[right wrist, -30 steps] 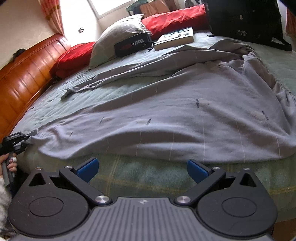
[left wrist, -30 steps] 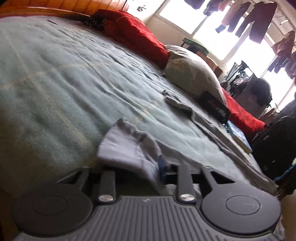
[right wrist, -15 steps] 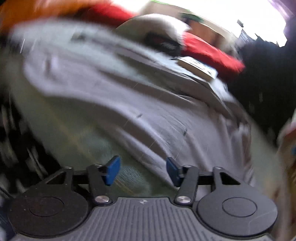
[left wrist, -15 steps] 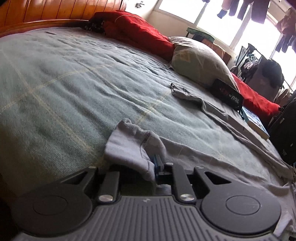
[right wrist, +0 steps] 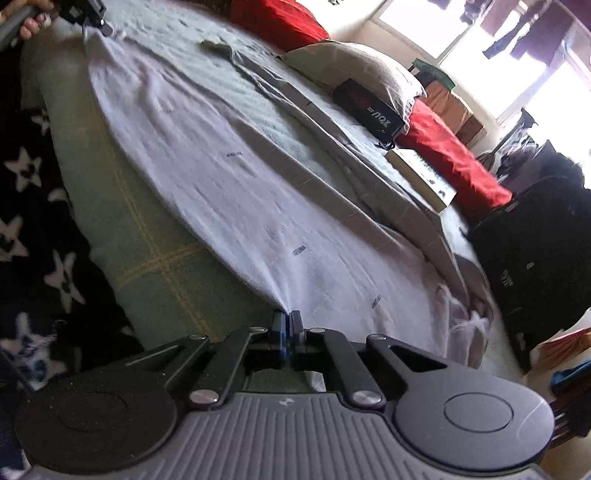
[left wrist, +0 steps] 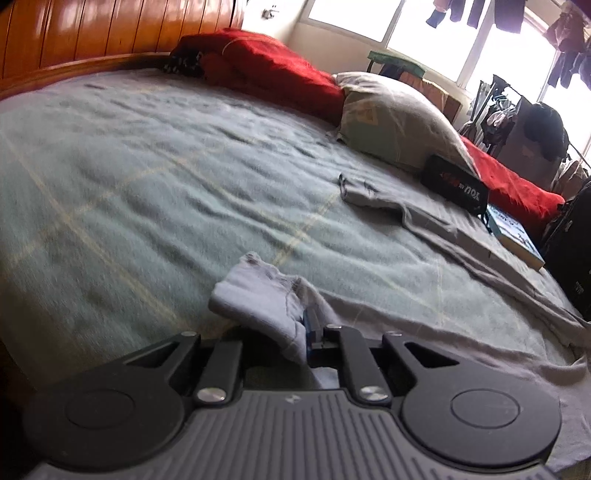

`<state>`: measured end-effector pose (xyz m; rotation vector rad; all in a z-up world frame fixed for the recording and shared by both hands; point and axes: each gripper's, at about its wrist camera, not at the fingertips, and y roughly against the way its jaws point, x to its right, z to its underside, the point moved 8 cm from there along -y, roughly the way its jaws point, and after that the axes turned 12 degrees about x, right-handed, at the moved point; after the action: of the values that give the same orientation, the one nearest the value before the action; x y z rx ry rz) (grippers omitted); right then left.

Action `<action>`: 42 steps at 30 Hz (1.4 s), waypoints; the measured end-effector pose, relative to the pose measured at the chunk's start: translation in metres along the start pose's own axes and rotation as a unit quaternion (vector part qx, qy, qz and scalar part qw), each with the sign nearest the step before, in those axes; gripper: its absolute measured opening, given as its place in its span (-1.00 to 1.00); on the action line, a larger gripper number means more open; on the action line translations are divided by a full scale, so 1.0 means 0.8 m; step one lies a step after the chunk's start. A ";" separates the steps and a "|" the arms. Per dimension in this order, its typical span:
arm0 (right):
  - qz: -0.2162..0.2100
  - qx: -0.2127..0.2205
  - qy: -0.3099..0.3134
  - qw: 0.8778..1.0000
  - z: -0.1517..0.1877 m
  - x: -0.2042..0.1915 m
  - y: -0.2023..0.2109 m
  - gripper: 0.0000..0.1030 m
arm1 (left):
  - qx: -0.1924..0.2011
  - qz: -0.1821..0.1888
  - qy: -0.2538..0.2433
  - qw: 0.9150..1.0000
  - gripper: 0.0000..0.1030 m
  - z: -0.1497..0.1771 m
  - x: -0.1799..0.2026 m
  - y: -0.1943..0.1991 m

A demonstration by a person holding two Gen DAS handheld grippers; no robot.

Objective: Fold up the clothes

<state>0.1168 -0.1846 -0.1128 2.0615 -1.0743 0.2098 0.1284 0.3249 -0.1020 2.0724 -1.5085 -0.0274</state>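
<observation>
Left wrist view: left gripper (left wrist: 301,332) closing, jaws nearly together, pinching a bunched corner of the grey shirt (left wrist: 266,295), which lies spread over the green blanket (left wrist: 129,184) on the bed. Pillow (left wrist: 395,122) behind.

Right wrist view: right gripper (right wrist: 286,330) fully closed on the shirt's (right wrist: 240,166) near hem; book (right wrist: 421,173) beyond it.

Soft matt grey cloth garment (right wrist: 258,192), fuzzy green blanket (left wrist: 147,192), glossy wooden headboard (left wrist: 92,33)

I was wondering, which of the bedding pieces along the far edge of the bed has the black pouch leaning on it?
The grey pillow: the black pouch rests against its lower edge, and it lies between the two red cushions, which are bright red and carry nothing.
</observation>
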 end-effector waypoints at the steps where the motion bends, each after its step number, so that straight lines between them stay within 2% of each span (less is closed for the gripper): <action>1: -0.006 0.000 -0.007 1.000 0.000 0.001 0.003 -0.95 | 0.005 0.002 -0.002 1.000 -0.80 -0.004 0.001 0.002; 7: -0.044 -0.013 -0.039 0.998 0.010 -0.013 -0.005 -0.95 | -0.003 -0.007 -0.011 1.000 -0.79 -0.006 -0.001 0.000; 10: -0.055 -0.010 -0.056 0.997 0.013 -0.019 -0.004 -0.95 | -0.018 -0.016 -0.013 1.000 -0.65 0.001 -0.008 -0.001; 13: -0.053 0.007 -0.087 0.995 0.008 -0.015 0.010 -0.83 | -0.012 -0.031 -0.012 0.999 -0.51 -0.004 -0.017 0.007; 14: -0.052 0.012 -0.098 0.994 0.007 -0.013 0.014 -0.75 | -0.009 -0.039 -0.011 0.999 -0.45 -0.007 -0.020 0.010; 15: -0.047 0.017 -0.111 0.993 0.006 -0.009 0.019 -0.55 | -0.006 -0.046 -0.010 0.999 -0.41 -0.011 -0.024 0.013; 16: -0.042 0.022 -0.123 0.991 0.006 -0.004 0.023 -0.44 | -0.003 -0.054 -0.010 0.998 -0.34 -0.015 -0.027 0.017; 18: -0.030 0.035 -0.149 0.988 0.005 0.006 0.032 -0.10 | 0.003 -0.073 -0.022 0.997 -0.34 -0.022 -0.032 0.024; 22: -0.011 0.059 -0.203 0.977 0.004 0.029 0.044 0.15 | 0.015 -0.099 -0.050 0.994 -0.29 -0.036 -0.032 0.042; 25: 0.006 0.076 -0.238 0.968 0.001 0.048 0.047 0.33 | 0.025 -0.093 -0.087 0.992 -0.15 -0.040 -0.007 0.055; 27: 0.017 0.085 -0.257 0.962 0.000 0.058 0.046 0.38 | 0.030 -0.079 -0.118 0.989 -0.13 -0.040 0.019 0.062; 29: 0.027 0.090 -0.282 0.955 0.000 0.068 0.039 0.44 | 0.033 -0.058 -0.149 0.987 0.01 -0.037 0.051 0.066; 33: 0.037 0.072 -0.332 0.940 0.016 0.078 0.013 0.52 | 0.034 0.012 -0.216 0.976 0.20 -0.016 0.130 0.074; 36: 0.046 0.049 -0.355 0.932 0.036 0.075 -0.005 0.54 | 0.033 0.067 -0.264 0.962 0.27 0.012 0.191 0.082; 39: 0.056 0.024 -0.366 0.929 0.059 0.067 -0.016 0.61 | 0.027 0.126 -0.306 0.943 0.32 0.050 0.246 0.091; 42: 0.060 0.021 -0.365 0.929 0.073 0.060 -0.012 0.71 | 0.014 0.165 -0.341 0.925 0.32 0.091 0.281 0.093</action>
<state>0.1429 -0.2528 -0.1354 2.1586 -1.6399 -0.5261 0.1206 0.0810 -0.0603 1.8875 -2.2598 -0.6608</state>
